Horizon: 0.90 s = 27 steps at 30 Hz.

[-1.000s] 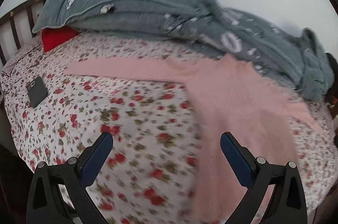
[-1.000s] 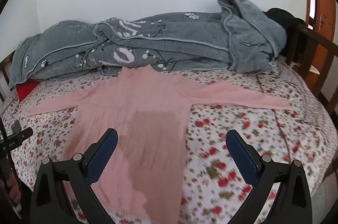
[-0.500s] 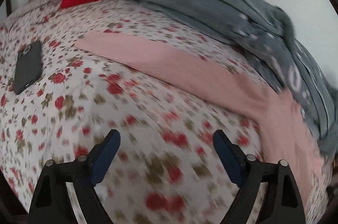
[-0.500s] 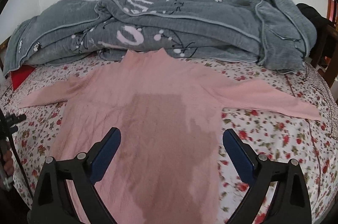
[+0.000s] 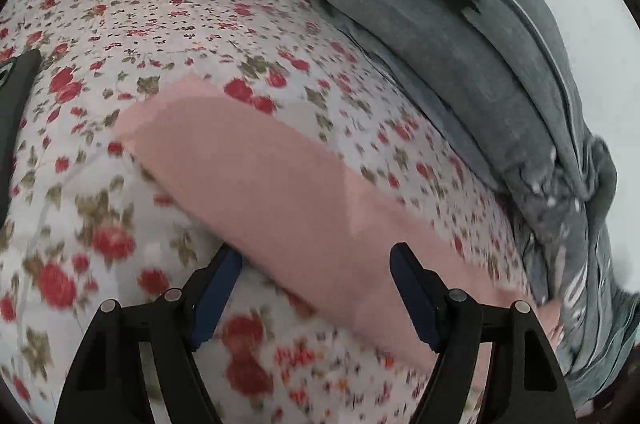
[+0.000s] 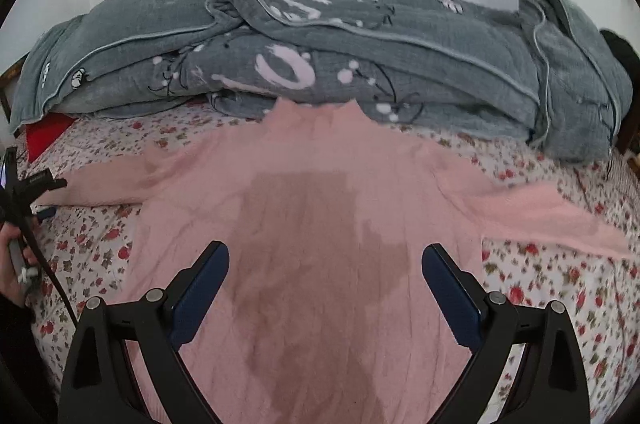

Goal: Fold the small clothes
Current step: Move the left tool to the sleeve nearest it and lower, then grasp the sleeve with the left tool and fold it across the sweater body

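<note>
The left tool [image 5: 316,288], jaws wide, has dropped toward the soft, light pink knitted sweater's [image 6: 320,224] sleeve [image 5: 260,175] at frame centre; grasp its cuff. The right tool [image 6: 324,288] hovers wide.

Both the left gripper [image 5: 316,264] and the right gripper [image 6: 326,262] point forward and downward, jaws spread wide and holding nothing.

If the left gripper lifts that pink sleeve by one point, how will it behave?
Probably floppy: the pink sleeve lies flat, following the floral bedsheet, so it would likely drape from the left gripper. It looks thin, so likely light, and the pink sweater body may drag along.
</note>
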Tool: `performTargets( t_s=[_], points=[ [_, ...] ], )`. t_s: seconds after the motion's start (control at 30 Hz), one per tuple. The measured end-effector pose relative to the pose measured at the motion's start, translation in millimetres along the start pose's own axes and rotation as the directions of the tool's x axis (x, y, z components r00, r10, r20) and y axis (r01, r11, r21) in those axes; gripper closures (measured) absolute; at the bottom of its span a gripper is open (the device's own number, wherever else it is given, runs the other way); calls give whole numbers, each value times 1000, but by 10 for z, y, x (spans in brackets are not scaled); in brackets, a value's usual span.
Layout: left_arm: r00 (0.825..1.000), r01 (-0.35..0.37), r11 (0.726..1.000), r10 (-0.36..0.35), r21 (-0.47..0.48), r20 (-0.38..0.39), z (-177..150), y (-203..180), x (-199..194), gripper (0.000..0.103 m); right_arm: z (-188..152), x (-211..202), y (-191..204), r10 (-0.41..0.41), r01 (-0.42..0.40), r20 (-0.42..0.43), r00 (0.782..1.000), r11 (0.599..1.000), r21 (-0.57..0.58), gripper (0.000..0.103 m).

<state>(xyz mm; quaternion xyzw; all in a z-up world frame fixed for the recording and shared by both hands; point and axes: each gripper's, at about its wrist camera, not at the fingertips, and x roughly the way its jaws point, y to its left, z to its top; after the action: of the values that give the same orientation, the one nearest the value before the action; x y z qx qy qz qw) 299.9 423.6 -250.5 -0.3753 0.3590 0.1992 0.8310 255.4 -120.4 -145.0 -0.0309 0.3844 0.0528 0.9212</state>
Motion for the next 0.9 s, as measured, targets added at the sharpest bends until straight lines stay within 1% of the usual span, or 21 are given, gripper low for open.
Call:
performTargets(
  t_s=[0.07,0.1,0.13,0.17,0.23,0.27,0.3,0.33,0.37,0.43,0.5,0.57,0.73,0.8,0.9],
  points=[
    [1000,-7,1000,7,-14,6,79,8,41,29,28,-37,20,0,0,15,1000,1000,-9,7],
    [1000,-23,1000,23,-9,14,106,-4,55,32,33,-52,29,-2,2,19,1000,1000,-10,7],
    [998,-53,999,53,0,24,129,-19,73,41,42,-59,37,-5,5,23,1000,1000,-13,7],
    [996,-83,996,83,6,33,148,-24,85,46,47,-72,45,-10,10,29,1000,1000,-19,7],
    [989,-140,990,140,8,57,169,-12,80,71,41,-92,51,-21,22,37,999,999,-29,7],
    [986,-154,988,153,5,67,186,9,79,77,34,-100,50,-25,26,39,999,999,-35,7],
    [987,-147,989,146,6,72,202,33,75,88,29,-103,45,-28,29,38,999,999,-37,7],
    [991,-112,994,110,16,73,222,57,72,95,20,-109,37,-30,32,37,999,999,-38,7],
    [993,-94,995,92,25,69,240,65,69,95,7,-122,16,-30,31,37,999,999,-35,7],
    [992,-101,993,97,55,83,250,16,7,96,-14,-148,-16,-27,28,36,999,999,-32,7],
    [987,-123,987,110,99,120,240,-101,-135,96,-38,-207,-78,-26,27,41,999,999,-21,7],
    [981,-128,981,104,145,161,207,-267,-342,96,-62,-286,-161,-22,23,50,999,1000,-8,7],
    [965,-151,946,78,286,251,66,-978,-821,96,-110,-542,-448,-41,41,88,995,999,6,7],
    [961,-140,929,45,342,272,-63,-1351,-986,96,-139,-644,-599,-56,55,105,993,998,11,7],
    [963,-110,906,-6,410,271,-294,-1859,-1137,96,-199,-759,-904,-85,83,118,989,996,24,7]
  ],
)
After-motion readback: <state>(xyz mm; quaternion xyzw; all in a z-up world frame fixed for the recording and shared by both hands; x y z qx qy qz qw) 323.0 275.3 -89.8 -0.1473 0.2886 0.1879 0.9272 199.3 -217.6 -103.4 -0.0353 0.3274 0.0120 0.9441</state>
